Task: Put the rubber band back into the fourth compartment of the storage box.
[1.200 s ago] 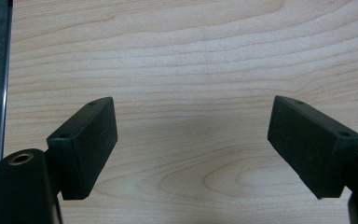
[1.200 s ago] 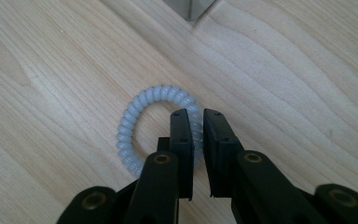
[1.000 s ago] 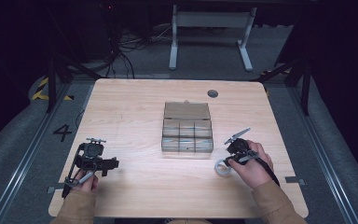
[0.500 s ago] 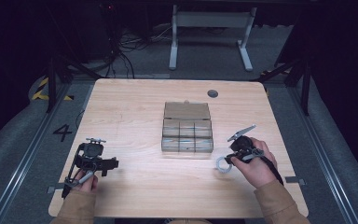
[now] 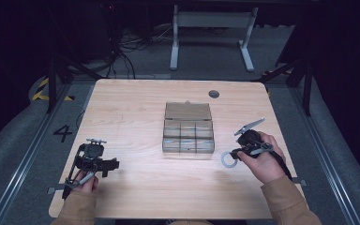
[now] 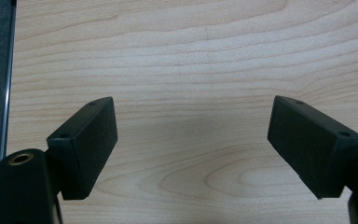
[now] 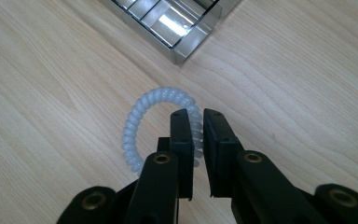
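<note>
A pale blue spiral hair tie [image 7: 135, 126] hangs just above the table, and my right gripper [image 7: 195, 114] is shut on its right side. From above, the hair tie [image 5: 228, 159] sits just right of the clear compartment box [image 5: 188, 133], with the right gripper [image 5: 236, 153] held in a hand at the table's right. One corner of the box [image 7: 177, 28] lies just beyond the ring. My left gripper [image 6: 191, 135] stands open over bare wood with nothing between its pads. In the high view the left gripper [image 5: 95, 143] is near the table's front left.
The box's lid lies open toward the far side, and its compartments look empty. A round dark grommet [image 5: 213, 93] sits in the table [image 5: 131, 108] behind it. The table's left edge [image 6: 8, 93] runs close beside the left gripper. Metal stand legs are on the floor beyond.
My right gripper has risen with the hair tie and drifted slightly right and toward the far side. The left gripper has kept still.
</note>
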Action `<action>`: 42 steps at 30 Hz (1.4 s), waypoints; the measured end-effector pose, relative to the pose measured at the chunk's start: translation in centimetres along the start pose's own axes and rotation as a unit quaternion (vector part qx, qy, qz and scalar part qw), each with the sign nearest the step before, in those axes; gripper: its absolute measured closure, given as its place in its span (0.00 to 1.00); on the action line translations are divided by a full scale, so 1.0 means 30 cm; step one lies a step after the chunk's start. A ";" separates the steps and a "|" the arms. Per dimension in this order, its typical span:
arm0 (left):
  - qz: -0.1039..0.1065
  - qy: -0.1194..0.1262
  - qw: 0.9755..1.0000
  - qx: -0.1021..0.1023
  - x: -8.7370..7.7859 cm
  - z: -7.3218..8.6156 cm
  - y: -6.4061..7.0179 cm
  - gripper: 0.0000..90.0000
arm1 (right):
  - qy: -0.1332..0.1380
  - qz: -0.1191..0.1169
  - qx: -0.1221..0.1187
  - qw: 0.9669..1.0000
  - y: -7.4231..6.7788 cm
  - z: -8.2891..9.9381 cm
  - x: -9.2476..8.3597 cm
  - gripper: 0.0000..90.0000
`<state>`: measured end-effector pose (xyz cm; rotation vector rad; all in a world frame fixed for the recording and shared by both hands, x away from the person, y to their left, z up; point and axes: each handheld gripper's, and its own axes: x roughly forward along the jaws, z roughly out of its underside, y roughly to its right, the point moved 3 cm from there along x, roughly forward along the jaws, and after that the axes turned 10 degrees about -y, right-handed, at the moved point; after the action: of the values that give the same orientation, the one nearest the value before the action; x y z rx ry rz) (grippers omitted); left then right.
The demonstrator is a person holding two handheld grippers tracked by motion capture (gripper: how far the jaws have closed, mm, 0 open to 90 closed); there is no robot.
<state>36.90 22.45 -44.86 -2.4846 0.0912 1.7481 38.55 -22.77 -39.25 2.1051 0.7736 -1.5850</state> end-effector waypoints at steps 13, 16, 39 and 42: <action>-0.001 0.001 1.000 -0.002 -0.001 0.001 0.000 0.18 | -0.001 0.000 -0.003 1.000 0.017 -0.042 -0.028 0.93; -0.001 0.001 1.000 -0.002 -0.001 0.001 -0.002 0.18 | -0.002 0.001 -0.005 1.000 0.017 -0.054 -0.032 0.93; 0.001 0.001 1.000 -0.002 -0.002 0.002 -0.005 0.18 | 0.008 -0.003 -0.049 0.999 -0.066 -0.245 -0.029 0.93; 0.001 0.001 1.000 -0.003 -0.002 0.002 -0.005 0.18 | 0.010 -0.004 -0.059 0.998 -0.082 -0.266 -0.027 0.93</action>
<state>36.84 22.60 -44.81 -2.4925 0.0893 1.7487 42.74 -16.18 -36.17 2.0399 0.8606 -1.4867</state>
